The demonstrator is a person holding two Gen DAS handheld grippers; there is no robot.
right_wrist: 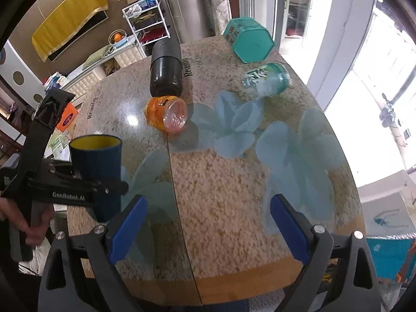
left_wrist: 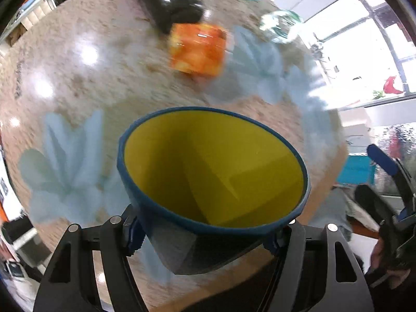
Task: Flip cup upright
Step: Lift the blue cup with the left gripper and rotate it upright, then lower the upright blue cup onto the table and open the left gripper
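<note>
The dark blue plastic cup with the yellow inside [left_wrist: 213, 171] is filling the lower middle of my left wrist view, mouth open toward the camera, and my left gripper [left_wrist: 205, 236] is clamping its lower wall from both sides with the blue pads pressing in. In my right wrist view the same cup [right_wrist: 97, 166] is standing at the left of the frame with its mouth upward, over the left edge of the round speckled stone-look table [right_wrist: 221, 182]. Moving rightward, an orange plastic jar [right_wrist: 166, 114] is lying on its side, touching a black cylindrical flask [right_wrist: 166, 70] above it. Further right a green-capped clear bottle [right_wrist: 265, 80] is lying down, with a teal hexagonal tin [right_wrist: 249, 41] above it. My right gripper [right_wrist: 208, 223] is hanging wide open at the bottom, gripping nothing.
</note>
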